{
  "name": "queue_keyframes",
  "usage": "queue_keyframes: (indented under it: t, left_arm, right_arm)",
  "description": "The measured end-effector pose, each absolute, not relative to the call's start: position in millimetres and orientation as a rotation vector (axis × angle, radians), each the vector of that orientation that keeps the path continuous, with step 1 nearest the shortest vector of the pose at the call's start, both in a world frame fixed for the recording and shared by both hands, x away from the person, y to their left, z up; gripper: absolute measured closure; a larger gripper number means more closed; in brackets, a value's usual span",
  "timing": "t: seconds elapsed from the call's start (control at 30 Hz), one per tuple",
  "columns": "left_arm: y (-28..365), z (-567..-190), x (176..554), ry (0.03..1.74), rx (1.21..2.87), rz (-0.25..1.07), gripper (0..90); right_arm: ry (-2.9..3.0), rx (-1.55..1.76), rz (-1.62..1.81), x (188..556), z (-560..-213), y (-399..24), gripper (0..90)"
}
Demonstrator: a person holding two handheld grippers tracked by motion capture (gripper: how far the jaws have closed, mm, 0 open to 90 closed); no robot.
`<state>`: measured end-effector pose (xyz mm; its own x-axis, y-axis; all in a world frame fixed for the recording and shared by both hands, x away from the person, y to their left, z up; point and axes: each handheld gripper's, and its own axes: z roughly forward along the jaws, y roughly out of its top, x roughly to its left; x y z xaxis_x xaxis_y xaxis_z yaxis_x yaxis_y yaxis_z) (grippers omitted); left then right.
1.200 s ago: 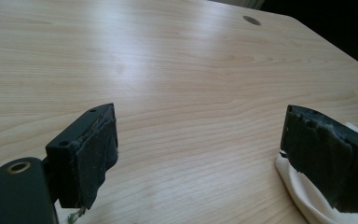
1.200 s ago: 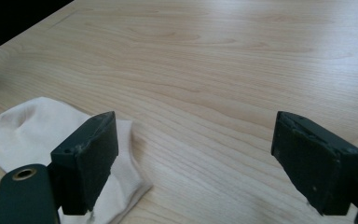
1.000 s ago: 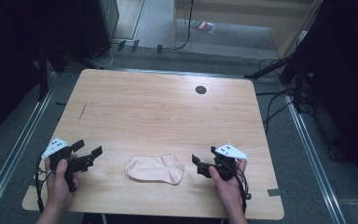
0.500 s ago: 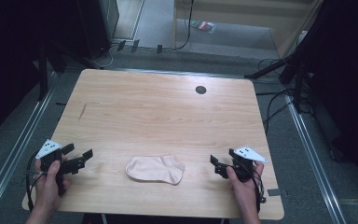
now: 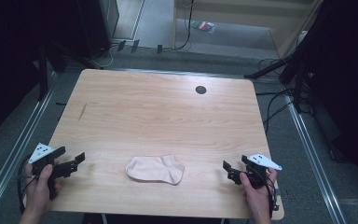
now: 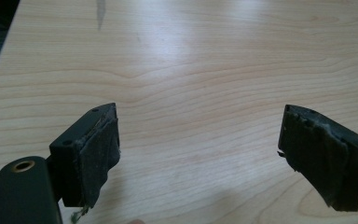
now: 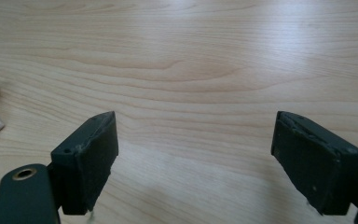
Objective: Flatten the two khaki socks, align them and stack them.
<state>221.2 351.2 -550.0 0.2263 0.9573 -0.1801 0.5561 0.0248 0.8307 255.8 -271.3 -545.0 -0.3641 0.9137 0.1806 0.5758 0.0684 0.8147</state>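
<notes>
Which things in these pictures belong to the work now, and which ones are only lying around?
Part of the work:
- sock, lying flat near the table's front edge
- left gripper, fingers open, to the sock's left
- right gripper, fingers open, to the sock's right

Just lying about:
- dark round hole in the table
- cables on the floor
- small colourful packet on the floor beyond the table

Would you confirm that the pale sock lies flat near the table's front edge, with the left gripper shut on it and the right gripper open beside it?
Not quite: the left gripper is open and apart from the sock, as the high view shows. The right gripper is indeed open beside it, near the table front edge.
</notes>
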Motion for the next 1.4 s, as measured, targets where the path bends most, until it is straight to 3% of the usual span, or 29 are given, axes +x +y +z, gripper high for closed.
queue_keyframes:
  t: [0.57, 1.4]
  left_arm:
    - [378.4, -551.4, 197.9, 1.43, 1.579, 0.639, 13.3]
    - [377.2, -553.1, 202.9, 1.452, 1.623, 0.601, 13.5]
  right_arm:
    - [1.842, 1.562, 1.218, 226.8, -547.5, -333.3, 14.9]
    - [1.846, 1.602, 1.232, 227.3, -549.0, -337.2, 15.9]
